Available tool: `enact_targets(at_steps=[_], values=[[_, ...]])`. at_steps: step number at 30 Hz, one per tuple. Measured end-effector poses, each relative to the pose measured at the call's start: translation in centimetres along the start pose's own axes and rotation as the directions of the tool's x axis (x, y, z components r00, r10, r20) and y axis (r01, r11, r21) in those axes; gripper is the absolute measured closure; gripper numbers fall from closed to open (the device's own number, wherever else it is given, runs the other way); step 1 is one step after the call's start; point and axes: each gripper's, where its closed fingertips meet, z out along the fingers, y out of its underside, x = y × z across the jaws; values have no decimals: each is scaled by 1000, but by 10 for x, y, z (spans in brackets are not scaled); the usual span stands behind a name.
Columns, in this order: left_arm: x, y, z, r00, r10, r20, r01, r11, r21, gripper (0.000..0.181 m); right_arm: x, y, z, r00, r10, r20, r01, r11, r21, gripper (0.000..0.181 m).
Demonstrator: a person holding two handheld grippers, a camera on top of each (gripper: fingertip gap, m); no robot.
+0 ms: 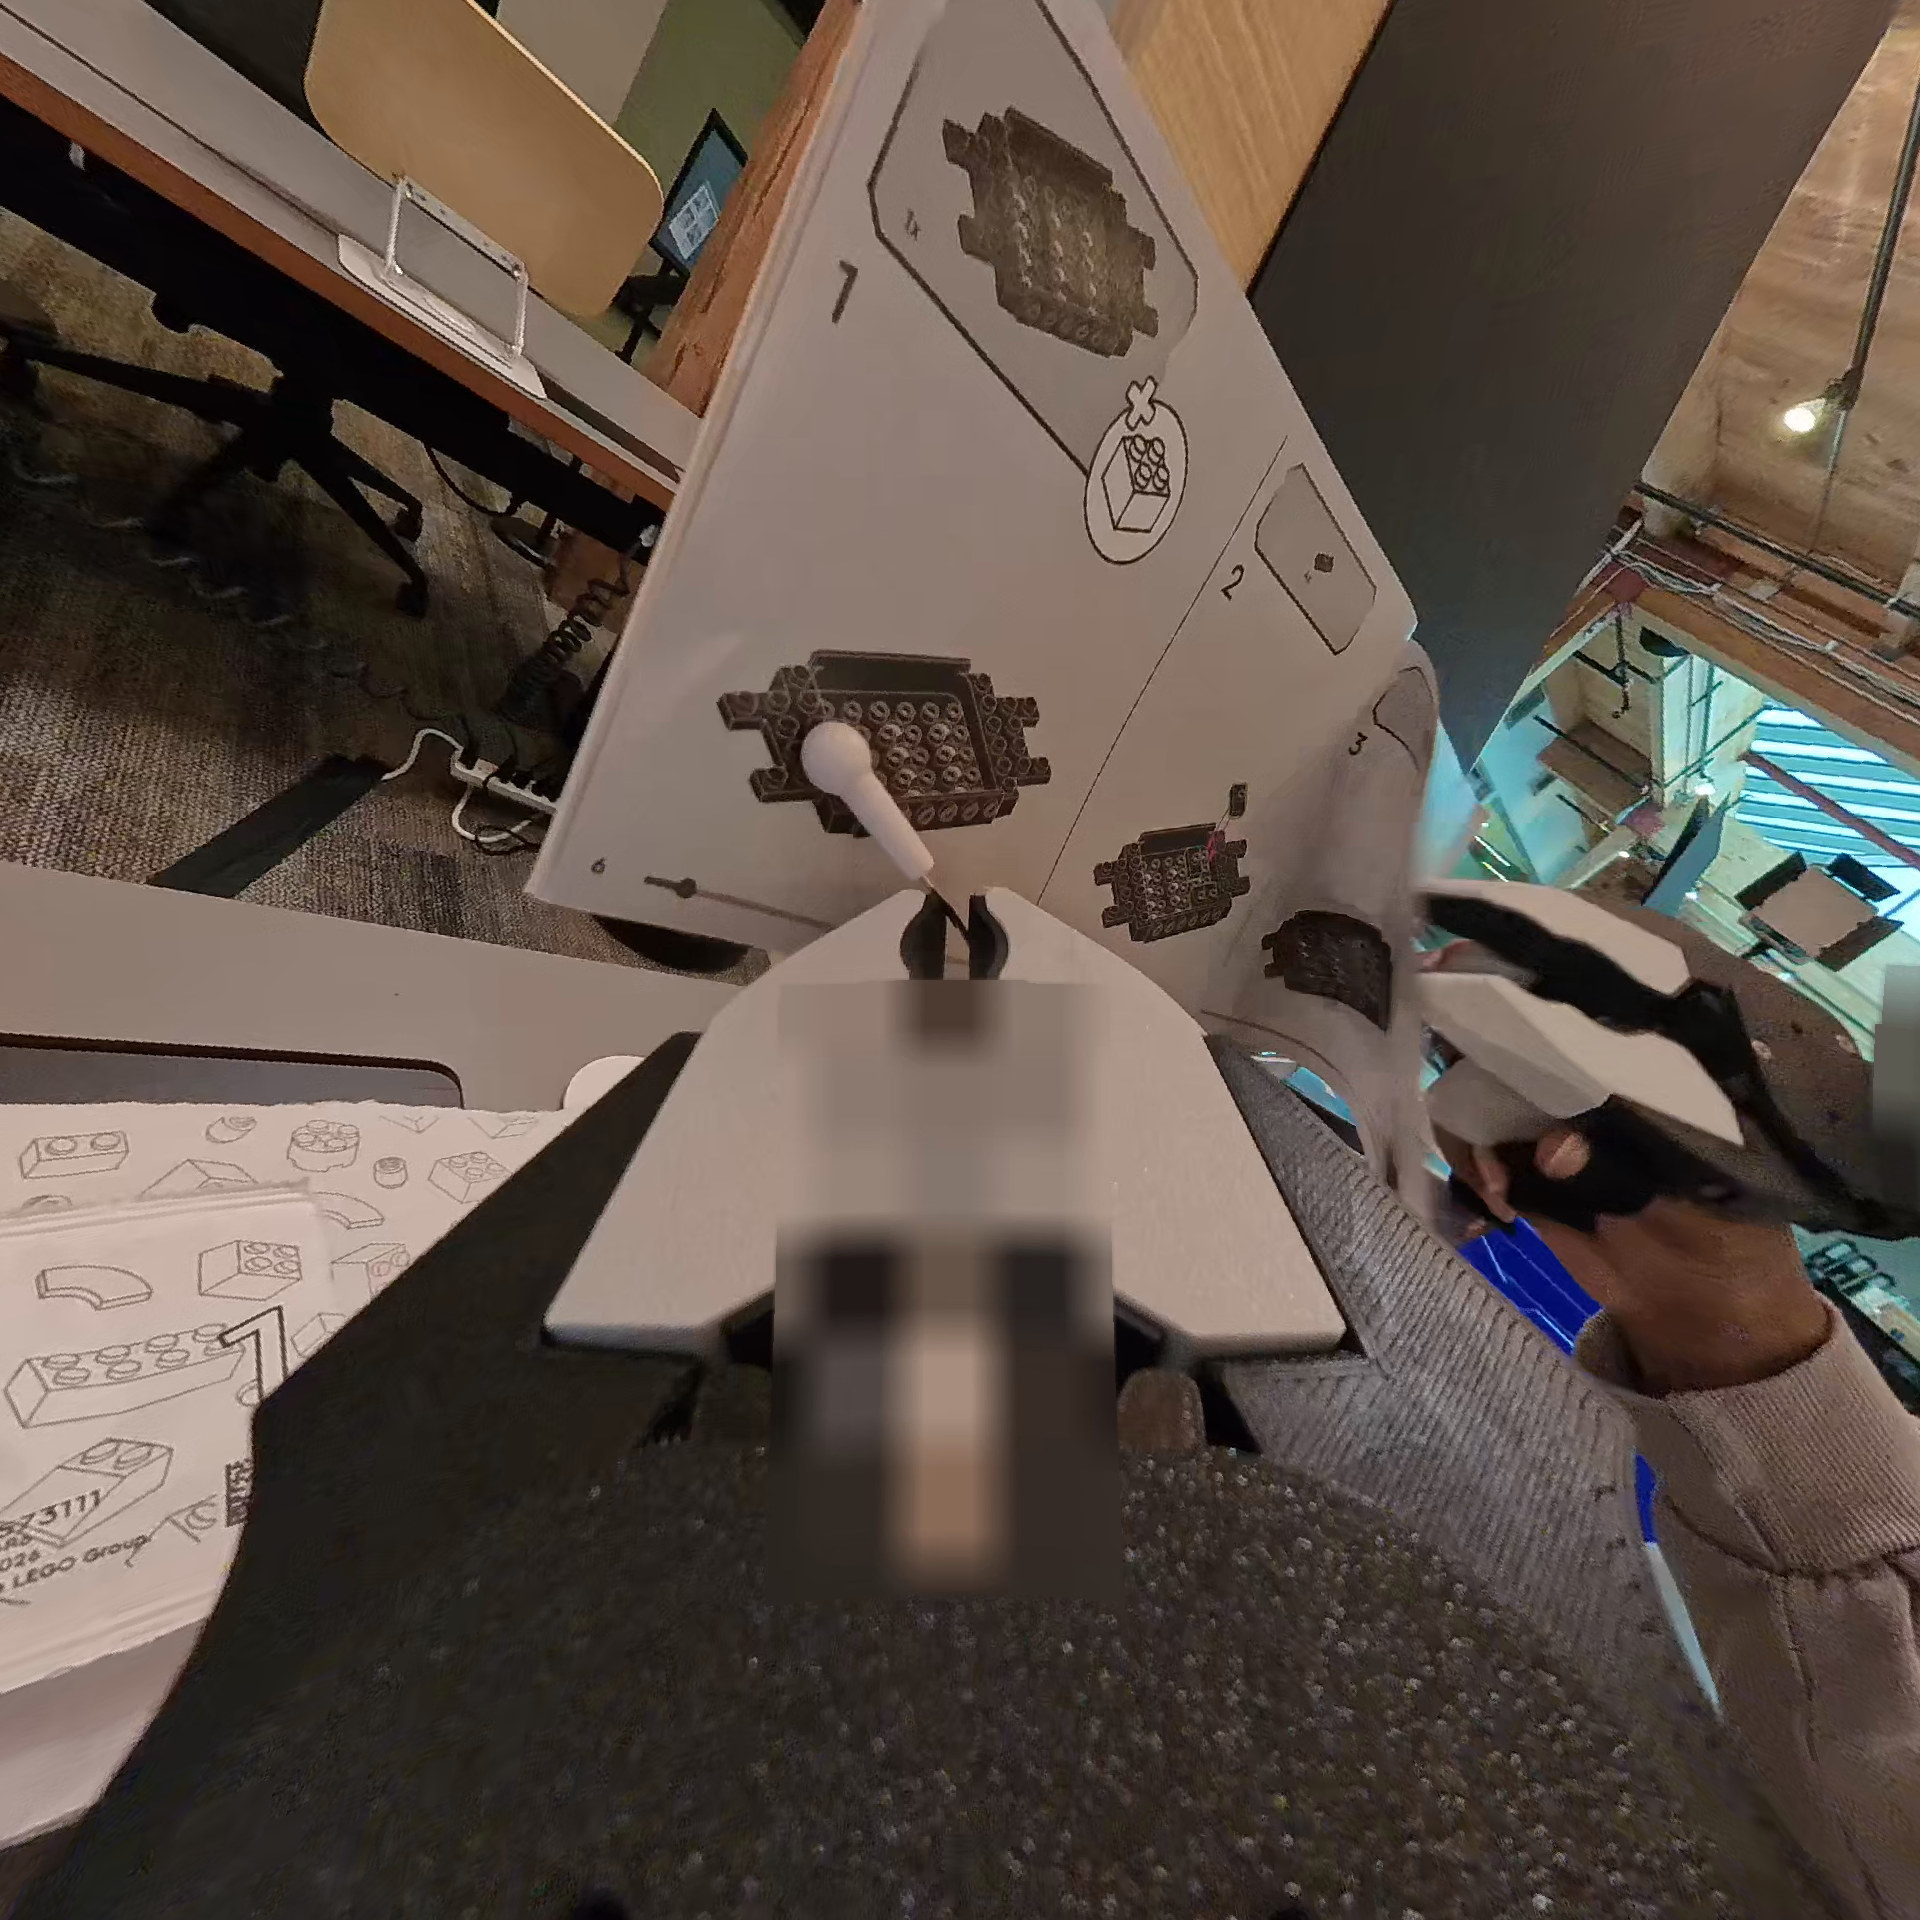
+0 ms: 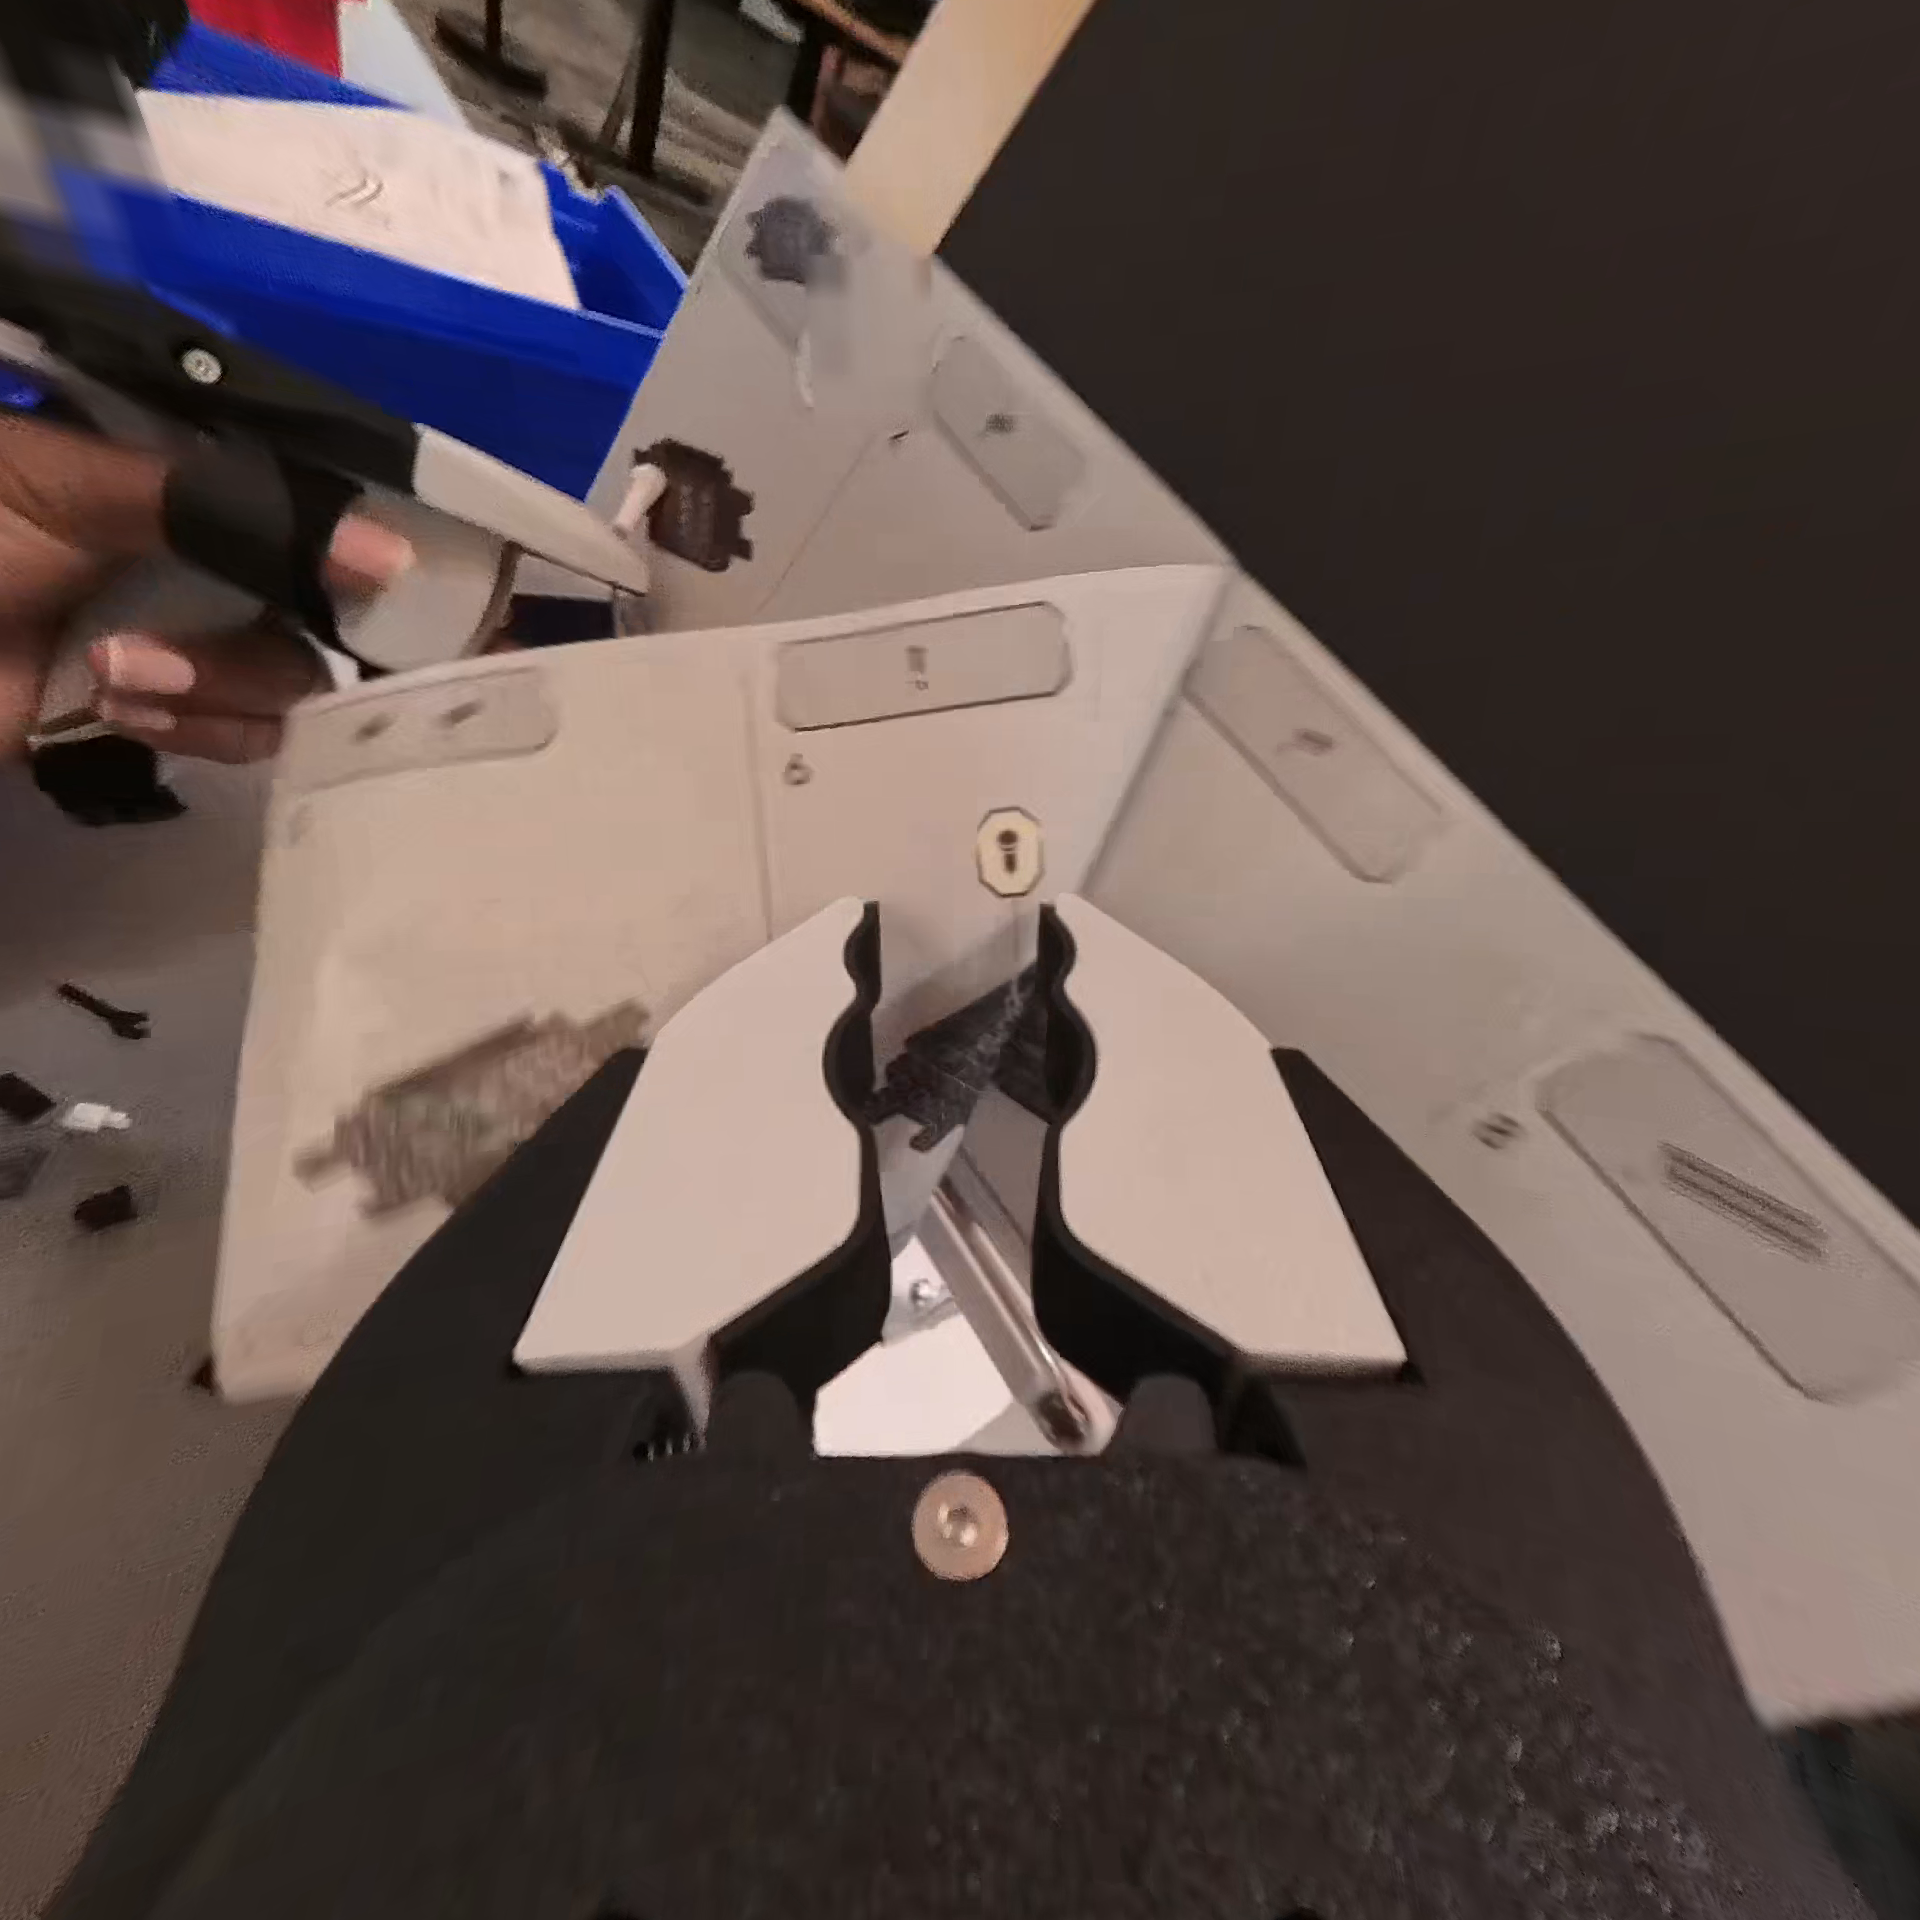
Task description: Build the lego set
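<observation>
the left tongs (image 1: 951, 920) are closed tight on the thin stem of a small white lego piece (image 1: 857, 784) with a rounded knob at its far end, which sticks out past the tips and up to the left, in front of the open instruction booklet (image 1: 935, 520). the booklet stands upright with its pages fanned out, showing grey drawings of a dark studded base. the right tongs (image 2: 958, 920) are parted with a clear gap and grip nothing; through the gap only a booklet page shows. a paper bag (image 1: 135, 1299) printed with brick outlines lies on the desk (image 1: 312, 956) at lower left. a few small dark pieces (image 2: 104, 1205) lie scattered on the desk, and a blue bin (image 2: 416, 312) sits behind the booklet.
</observation>
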Motion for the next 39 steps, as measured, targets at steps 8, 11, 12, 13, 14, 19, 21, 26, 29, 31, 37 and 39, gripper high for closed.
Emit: enact_targets(at_steps=[8, 11, 12, 13, 14, 19, 21, 26, 29, 31, 37, 39], values=[[-12, 12, -8, 993, -115, 11, 114, 993, 16, 175, -34, -15, 41, 989, -108, 99, 116, 990, -75, 156], [-14, 16, -10, 987, -157, 17, 157, 987, 28, 175, -28, -30, 34, 992, -102, 69, 105, 994, -32, 156], [-16, 17, -9, 986, -162, 23, 162, 986, 28, 175, -22, -34, 28, 996, -78, 43, 79, 997, -16, 156], [-17, 18, -9, 985, -170, 25, 169, 985, 28, 174, -14, -34, 21, 998, -61, 9, 62, 998, -8, 156], [-18, 19, -9, 984, -178, 25, 178, 984, 28, 174, -4, -32, 14, 998, -53, -34, 52, 999, -7, 156], [-18, 20, -9, 984, -175, 20, 174, 984, 25, 174, 34, 7, -15, 993, 68, -98, -72, 997, -30, 164], [-18, 20, -9, 984, -179, 17, 179, 984, 24, 174, 26, 23, -9, 998, -7, -69, 0, 995, -99, 166], [-19, 21, -9, 983, -182, 16, 181, 983, 33, 174, -14, 15, 20, 982, -187, 7, 186, 973, -133, 166], [-19, 22, -9, 979, -203, 8, 203, 979, 37, 174, -17, 6, 37, 961, -277, -23, 268, 946, -184, 167], [-19, 22, -9, 979, -205, 6, 204, 978, 41, 174, -18, 4, 47, 951, -308, -33, 293, 929, -227, 169], [-20, 25, -10, 949, -313, -28, 315, 945, 90, 175, -14, -4, 62, 941, -329, -81, 293, 910, -292, 179], [-21, 29, -11, 925, -376, -60, 381, 917, 117, 175, -15, -6, 65, 949, -302, -95, 261, 917, -302, 179]])
